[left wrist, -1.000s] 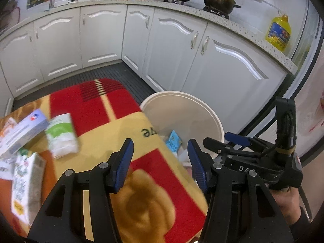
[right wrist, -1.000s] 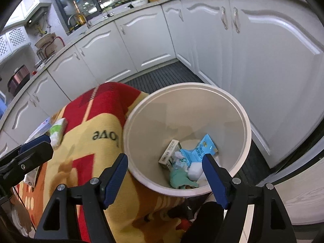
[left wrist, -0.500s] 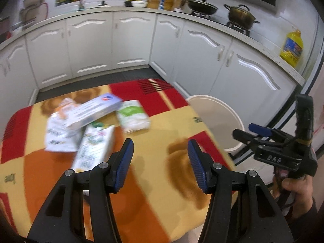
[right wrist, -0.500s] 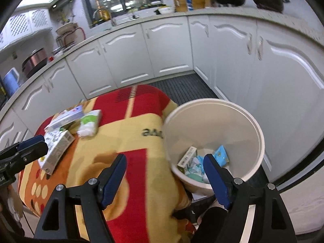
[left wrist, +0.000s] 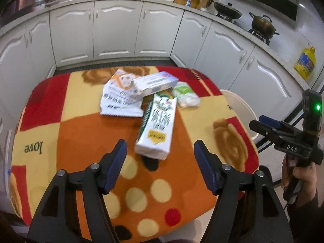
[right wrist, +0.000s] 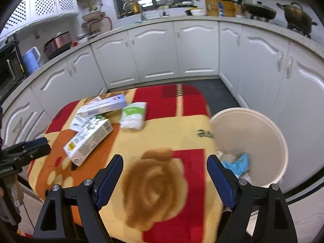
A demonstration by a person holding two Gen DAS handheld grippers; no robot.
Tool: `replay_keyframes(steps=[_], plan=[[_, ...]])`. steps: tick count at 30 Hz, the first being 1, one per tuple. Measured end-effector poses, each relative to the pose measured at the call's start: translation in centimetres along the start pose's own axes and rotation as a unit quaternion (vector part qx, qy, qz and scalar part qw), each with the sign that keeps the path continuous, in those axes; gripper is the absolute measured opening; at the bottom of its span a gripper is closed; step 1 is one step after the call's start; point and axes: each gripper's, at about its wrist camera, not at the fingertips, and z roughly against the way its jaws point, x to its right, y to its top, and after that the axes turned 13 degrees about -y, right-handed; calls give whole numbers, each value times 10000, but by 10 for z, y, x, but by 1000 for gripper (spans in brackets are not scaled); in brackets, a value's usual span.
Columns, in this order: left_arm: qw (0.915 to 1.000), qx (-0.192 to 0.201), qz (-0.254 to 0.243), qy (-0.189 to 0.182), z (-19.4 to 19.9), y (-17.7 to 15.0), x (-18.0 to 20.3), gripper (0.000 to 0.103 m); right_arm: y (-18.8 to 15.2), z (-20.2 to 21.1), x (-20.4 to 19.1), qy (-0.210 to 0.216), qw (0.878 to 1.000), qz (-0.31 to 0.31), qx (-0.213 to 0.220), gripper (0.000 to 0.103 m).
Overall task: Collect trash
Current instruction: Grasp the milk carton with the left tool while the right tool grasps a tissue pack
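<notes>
Several pieces of trash lie on the blanket-covered table [left wrist: 81, 133]: a green and white carton [left wrist: 157, 127] [right wrist: 89, 140], a white printed bag [left wrist: 119, 99], a long white and blue box [left wrist: 155, 83] [right wrist: 103, 107] and a green and white packet [left wrist: 185, 94] [right wrist: 133, 115]. A white bin [right wrist: 261, 129] with trash inside stands at the table's right edge. My left gripper [left wrist: 160, 166] is open and empty, just short of the carton. My right gripper [right wrist: 165, 177] is open and empty over the table's right part, next to the bin.
White kitchen cabinets [left wrist: 113, 34] run around the back and right. The counter holds pots [left wrist: 262, 23], a yellow oil bottle [left wrist: 304, 64] and a kettle [right wrist: 31, 59]. A dark mat [right wrist: 214, 92] covers the floor behind the table.
Both grippers swung left, away from the bin and toward the trash on the table. The carton now lies straight ahead of my left gripper. Both stay open.
</notes>
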Motion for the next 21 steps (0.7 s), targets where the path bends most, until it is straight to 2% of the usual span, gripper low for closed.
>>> replay_keyframes(steps=[7,21], plan=[[9999,-102,-30,69,-23,3,-5,68,7,-21,-24,174,9997,72,-167,82],[9968,-556,-234,518,-95,28,-12,68,39,-70,-26,315,9982,-154,-487,82]])
